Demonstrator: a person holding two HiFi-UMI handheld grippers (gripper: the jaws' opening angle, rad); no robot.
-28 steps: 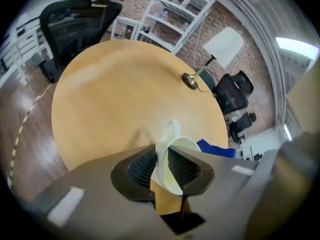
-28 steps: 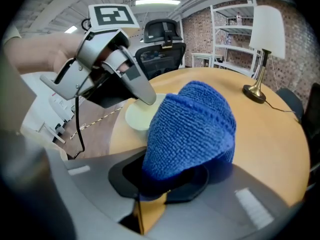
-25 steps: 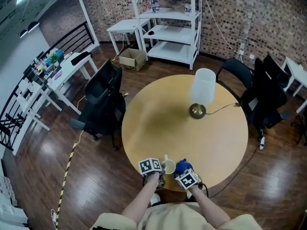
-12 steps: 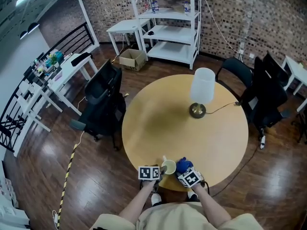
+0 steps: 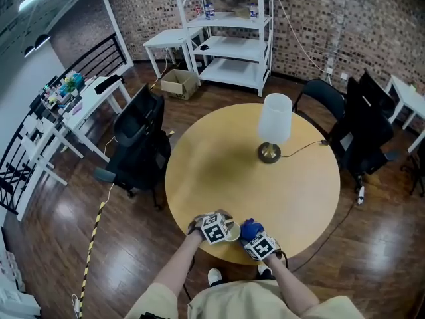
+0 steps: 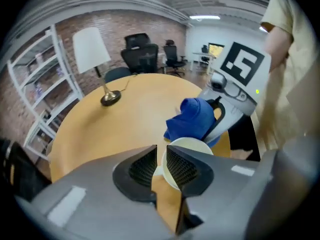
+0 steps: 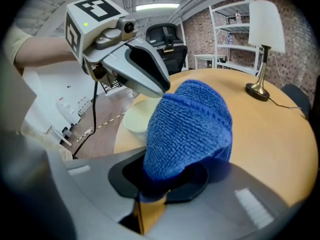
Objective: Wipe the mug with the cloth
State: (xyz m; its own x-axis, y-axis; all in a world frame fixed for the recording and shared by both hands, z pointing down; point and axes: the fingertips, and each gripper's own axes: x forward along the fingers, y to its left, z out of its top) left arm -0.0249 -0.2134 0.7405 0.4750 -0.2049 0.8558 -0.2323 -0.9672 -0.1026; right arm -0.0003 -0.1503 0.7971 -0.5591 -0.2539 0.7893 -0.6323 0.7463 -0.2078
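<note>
**Pinching the mug, cloth hovering alongside**

The left gripper point(image 6: 161, 154) is clamping the wall of a cream round ceramic mug point(image 6: 192, 144). Its jaws have just been closing, and the rim is sitting between the two ribbed pads with barely any gap showing. The mug is sitting at the near edge of a round pale wooden desk point(image 5: 252, 178), close to the person.

The right gripper point(image 7: 167, 180) is holding a bunched blue terry cloth point(image 7: 190, 129). Its jaws are pressing together on the lower end of the bundle, and the rest is bulging up out of them. The cloth is hanging just beside the mug's rim, on the side away from the left gripper; whether it is touching the rim I cannot tell. Both grippers are pointing steeply down towards the desk.

Farther across the desk, well apart from the mug, a brass-footed lamp with a white shade point(image 5: 273, 121) is standing upright. Its cord is trailing toward the desk's right-hand edge.
</note>
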